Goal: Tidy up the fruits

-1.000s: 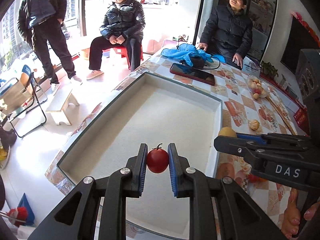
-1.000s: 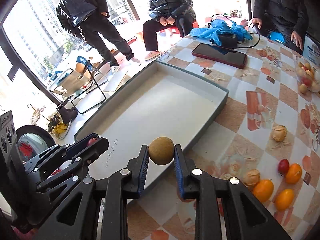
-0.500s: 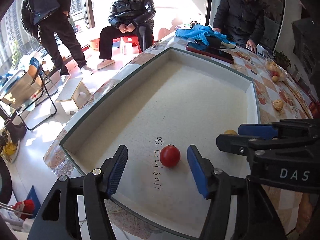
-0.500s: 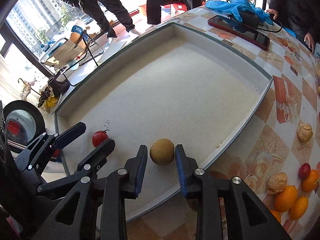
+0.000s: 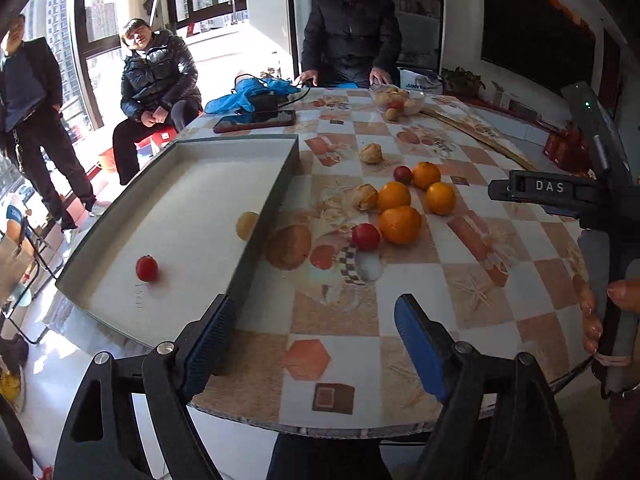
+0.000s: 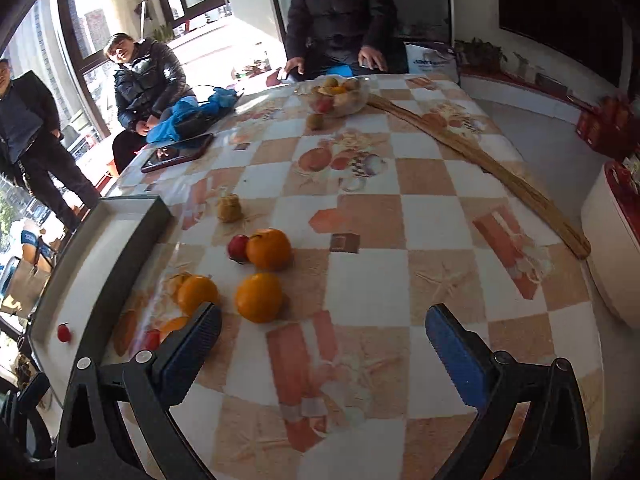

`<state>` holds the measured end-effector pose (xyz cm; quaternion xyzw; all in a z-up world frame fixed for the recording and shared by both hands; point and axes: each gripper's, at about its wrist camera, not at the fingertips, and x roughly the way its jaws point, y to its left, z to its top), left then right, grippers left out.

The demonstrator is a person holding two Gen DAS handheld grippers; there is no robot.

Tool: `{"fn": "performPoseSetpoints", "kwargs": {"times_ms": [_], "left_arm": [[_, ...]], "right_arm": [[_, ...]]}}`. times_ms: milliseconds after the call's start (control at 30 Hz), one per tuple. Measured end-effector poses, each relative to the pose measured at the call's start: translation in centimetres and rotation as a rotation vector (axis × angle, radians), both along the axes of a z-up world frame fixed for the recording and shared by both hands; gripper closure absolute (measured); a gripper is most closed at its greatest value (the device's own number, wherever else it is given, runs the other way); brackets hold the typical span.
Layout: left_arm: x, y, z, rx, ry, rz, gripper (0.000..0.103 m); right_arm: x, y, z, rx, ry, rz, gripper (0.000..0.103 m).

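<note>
A shallow grey tray point(image 5: 280, 184) lies on the left of the table, also in the right wrist view point(image 6: 132, 240). In it sit a small red fruit point(image 5: 146, 268) and a tan round fruit point(image 5: 247, 225). On the checked tablecloth right of the tray lie several oranges point(image 5: 400, 224), red fruits point(image 5: 365, 237) and husked fruits point(image 5: 365, 197). Oranges point(image 6: 258, 297) lie just ahead of the right gripper. My left gripper point(image 5: 312, 340) is open and empty above the table's near edge. My right gripper point(image 6: 324, 344) is open and empty over the tablecloth.
A glass bowl of fruit point(image 6: 338, 94), a dark tablet point(image 5: 254, 121), blue cloth point(image 5: 248, 94) and a long wooden stick point(image 6: 480, 160) lie farther back. Three people stand or sit beyond the table. The right gripper's body point(image 5: 560, 192) is at the right of the left view.
Both grippers let go of their fruits in the tray, opened wide and pulled back to the right, now facing the loose fruit on the tablecloth.
</note>
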<state>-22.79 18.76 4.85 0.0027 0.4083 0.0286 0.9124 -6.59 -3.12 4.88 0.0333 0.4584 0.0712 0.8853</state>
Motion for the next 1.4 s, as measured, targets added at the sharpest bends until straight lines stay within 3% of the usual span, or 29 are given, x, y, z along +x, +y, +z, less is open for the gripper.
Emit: {"fn": "performPoseSetpoints", "kwargs": {"times_ms": [100,200,400,533,1400], "left_arm": [[0.3,-3.5,-1.8,0.014,0.069,-0.06,0.018],[0.4,-5.1,-3.2,0.039,0.117,-0.071,0.018],[0.2,-5.0,-3.9,-0.031,0.118,-0.029,0.014],[-0.1,-5.1,-4.3,-0.035,0.122,-0.012,0.001],[-0.6,-5.4,-4.3,-0.033,0.109,-0.012,0.001]], "right_arm": [[0.3,-6.0,-2.8,-0.035,0.077,-0.122,0.0],[-0.3,-7.6,-3.2,-0.098,0.036,-0.147,0.0],[-0.3,-6.4,-3.5,-0.139,0.023,-0.082,0.0],[-0.7,-6.5,-3.6,-0.138,0.017,-0.081,0.0],[-0.9,-6.4,-3.6,-0.136,0.013,-0.08,0.0]]}}
